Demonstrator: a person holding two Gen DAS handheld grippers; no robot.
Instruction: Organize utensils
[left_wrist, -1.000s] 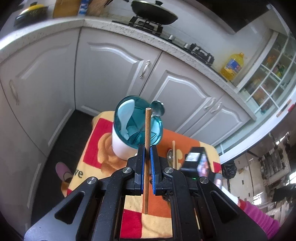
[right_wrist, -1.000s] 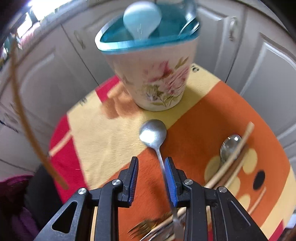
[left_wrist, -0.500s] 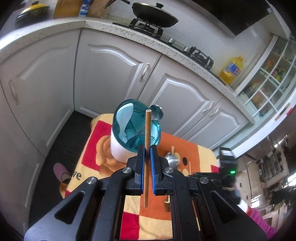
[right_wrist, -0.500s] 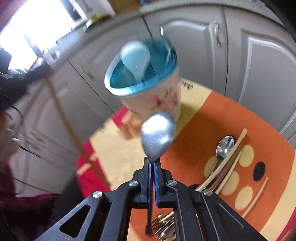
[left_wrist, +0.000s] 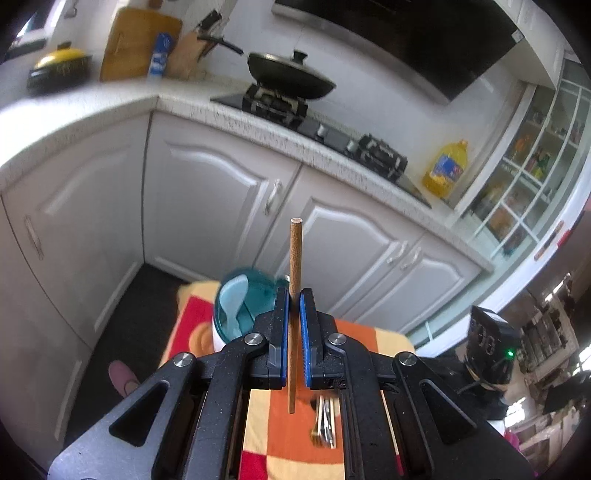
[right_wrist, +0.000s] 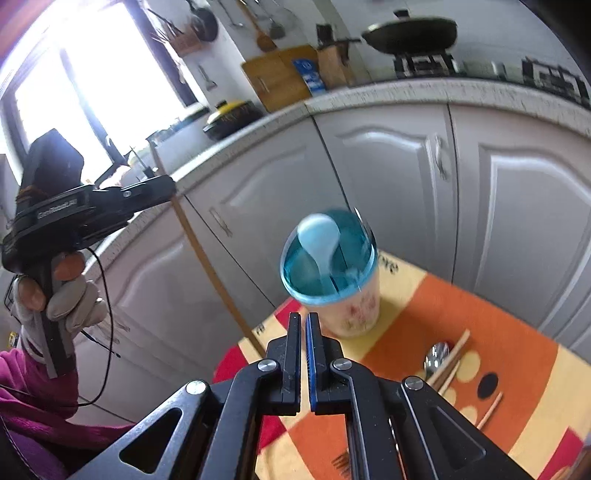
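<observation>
My left gripper (left_wrist: 293, 295) is shut on a wooden chopstick (left_wrist: 295, 251) that stands upright between its pads, above and just right of the teal-rimmed floral cup (left_wrist: 236, 314). From the right wrist view the same left gripper (right_wrist: 168, 188) and chopstick (right_wrist: 210, 266) hang to the left of the cup (right_wrist: 347, 306). A white spoon (right_wrist: 317, 236) leans inside the cup. My right gripper (right_wrist: 303, 319) hovers in front of the cup, jaws pressed together as when they nipped the metal spoon. The spoon itself is lost in the blur.
On the orange patterned cloth (right_wrist: 480, 321) lie another spoon (right_wrist: 436, 358), loose chopsticks (right_wrist: 456, 350) and forks (left_wrist: 325, 424). White cabinet doors (left_wrist: 207, 206) stand close behind the small table. A wok (left_wrist: 291, 77) sits on the counter. A slipper (left_wrist: 123, 376) lies on the floor.
The right gripper shut on the metal spoon and rose off the cloth towards the cup. The left gripper lifted with its chopstick, so the cup sits lower in its view.
</observation>
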